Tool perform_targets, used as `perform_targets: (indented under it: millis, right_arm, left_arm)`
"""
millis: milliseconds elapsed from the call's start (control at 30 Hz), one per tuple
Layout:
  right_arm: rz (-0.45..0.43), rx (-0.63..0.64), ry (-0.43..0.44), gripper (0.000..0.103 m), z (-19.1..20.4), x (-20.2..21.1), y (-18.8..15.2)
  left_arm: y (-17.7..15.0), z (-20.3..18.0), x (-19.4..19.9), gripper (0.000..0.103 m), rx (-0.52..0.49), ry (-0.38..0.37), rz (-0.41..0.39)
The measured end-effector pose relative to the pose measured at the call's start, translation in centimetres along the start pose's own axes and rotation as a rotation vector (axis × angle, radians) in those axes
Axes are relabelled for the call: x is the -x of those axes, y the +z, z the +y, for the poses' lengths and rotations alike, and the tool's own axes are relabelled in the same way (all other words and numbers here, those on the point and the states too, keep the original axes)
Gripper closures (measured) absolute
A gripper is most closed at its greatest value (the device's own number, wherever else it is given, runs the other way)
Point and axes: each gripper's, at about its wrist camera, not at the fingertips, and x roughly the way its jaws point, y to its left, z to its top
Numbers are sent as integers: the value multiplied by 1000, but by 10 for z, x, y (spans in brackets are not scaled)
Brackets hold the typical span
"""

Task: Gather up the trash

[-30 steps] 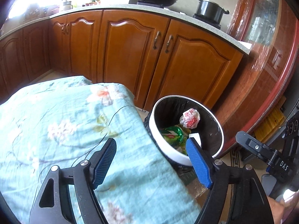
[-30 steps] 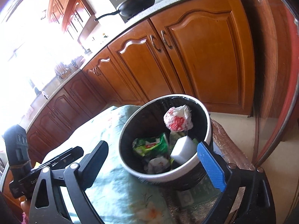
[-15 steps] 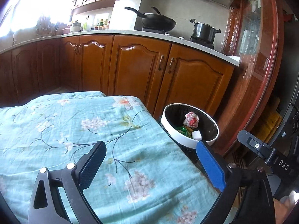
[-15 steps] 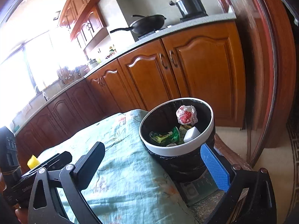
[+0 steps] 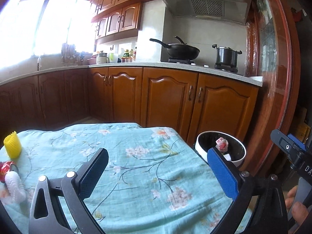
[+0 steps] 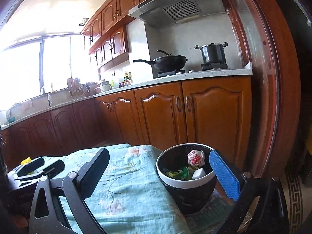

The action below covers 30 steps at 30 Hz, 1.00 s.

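A round trash bin [image 5: 200, 146] with a white rim and black liner stands off the table's right end; it also shows in the right wrist view [image 6: 185, 183]. It holds a crumpled red-and-white wrapper [image 6: 195, 157], a green packet [image 6: 180, 173] and a white block [image 6: 198, 174]. On the table's left lie a yellow ribbed piece [image 5: 12, 145], a red foil wrapper [image 5: 5, 167] and a white foam net [image 5: 13, 187]. My left gripper [image 5: 156, 172] is open and empty above the cloth. My right gripper [image 6: 159, 172] is open and empty, near the bin.
The table wears a light blue floral cloth [image 5: 136, 165]. Wooden kitchen cabinets [image 5: 165, 101] stand behind, with a wok [image 5: 181, 51] and a pot [image 5: 226, 55] on the counter. A wooden door frame [image 5: 273, 97] rises at the right.
Both grippers have pulled back and tilted up from the bin. The bin looks smaller and farther, and the trash at the table's left has come into the left wrist view.
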Motion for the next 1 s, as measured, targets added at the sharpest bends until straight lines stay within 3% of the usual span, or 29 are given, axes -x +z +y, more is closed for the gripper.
perform_targets:
  millis: [300, 1000]
  right_arm:
    - [99, 21, -8, 0, 4, -22, -28]
    - [112, 12, -7, 0, 3, -21, -29]
  left_arm:
    - [-21, -14, -1, 1, -58, 48, 8]
    - [-13, -3, -6, 1, -65, 57, 0]
